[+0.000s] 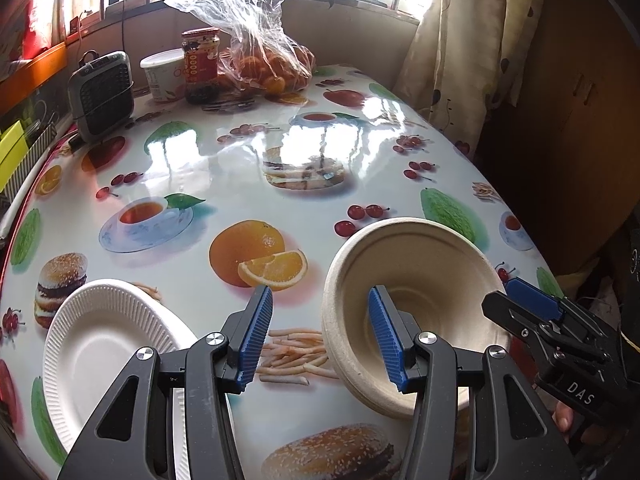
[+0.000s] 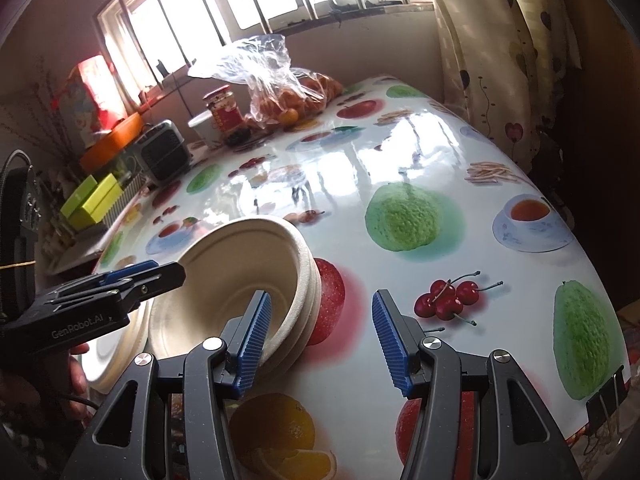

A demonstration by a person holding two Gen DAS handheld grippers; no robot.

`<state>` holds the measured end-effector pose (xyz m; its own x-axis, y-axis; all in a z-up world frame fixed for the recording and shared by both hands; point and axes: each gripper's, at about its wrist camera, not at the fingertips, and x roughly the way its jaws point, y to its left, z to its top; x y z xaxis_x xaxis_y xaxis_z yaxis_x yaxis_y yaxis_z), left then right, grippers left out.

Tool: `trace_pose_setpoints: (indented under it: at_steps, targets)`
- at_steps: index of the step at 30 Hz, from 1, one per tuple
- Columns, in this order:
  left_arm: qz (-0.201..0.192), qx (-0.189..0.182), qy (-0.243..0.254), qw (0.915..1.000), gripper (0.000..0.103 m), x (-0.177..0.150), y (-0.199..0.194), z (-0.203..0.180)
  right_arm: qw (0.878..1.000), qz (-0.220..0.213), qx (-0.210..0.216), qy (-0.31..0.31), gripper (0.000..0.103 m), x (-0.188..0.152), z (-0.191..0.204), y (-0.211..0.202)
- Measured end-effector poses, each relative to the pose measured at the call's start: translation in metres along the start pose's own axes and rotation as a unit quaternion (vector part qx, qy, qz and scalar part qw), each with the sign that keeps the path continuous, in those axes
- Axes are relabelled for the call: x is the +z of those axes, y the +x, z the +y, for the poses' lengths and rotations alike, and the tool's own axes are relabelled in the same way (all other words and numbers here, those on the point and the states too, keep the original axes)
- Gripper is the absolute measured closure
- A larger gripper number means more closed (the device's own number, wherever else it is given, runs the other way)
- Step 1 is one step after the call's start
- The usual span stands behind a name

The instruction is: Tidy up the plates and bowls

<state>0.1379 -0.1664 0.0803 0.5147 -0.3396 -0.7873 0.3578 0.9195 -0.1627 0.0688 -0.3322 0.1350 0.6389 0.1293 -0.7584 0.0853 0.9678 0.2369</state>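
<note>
A stack of beige paper bowls [image 1: 412, 300] sits tilted on the table near its front right; it also shows in the right wrist view [image 2: 240, 280]. A white ribbed paper plate [image 1: 108, 344] lies at the front left, and its edge shows in the right wrist view [image 2: 116, 356]. My left gripper [image 1: 320, 336] is open, its right finger inside the top bowl and its left finger outside the rim. My right gripper [image 2: 320, 336] is open beside the bowls, its left finger at their rim. The right gripper's tip [image 1: 520, 304] touches the bowls' right side.
The table [image 1: 248, 160] has a glossy fruit-print cloth. At the back stand a small heater [image 1: 102, 94], a white tub [image 1: 164, 74], a red-lidded jar [image 1: 201, 64] and a bag of oranges [image 1: 268, 60]. A curtain [image 1: 452, 52] hangs at the right.
</note>
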Motion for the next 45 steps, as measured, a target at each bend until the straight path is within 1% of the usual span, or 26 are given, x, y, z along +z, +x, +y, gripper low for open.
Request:
trace_pose_setpoints:
  at_steps: [23,35,45]
  targets:
    - [0.02,-0.012,-0.007,0.9997,0.052,-0.003,0.009,-0.004,1.0,0.014,0.012,0.001,0.05,-0.002,0.004,0.008]
    - [0.017,-0.009,-0.004,0.9998,0.052,-0.003,0.01,-0.005,1.0,0.016,0.011,-0.001,0.05,-0.002,0.005,0.009]
    - [0.023,-0.021,-0.004,0.9995,0.052,-0.003,0.012,-0.006,1.0,0.02,0.013,-0.003,0.05,-0.002,0.006,0.011]
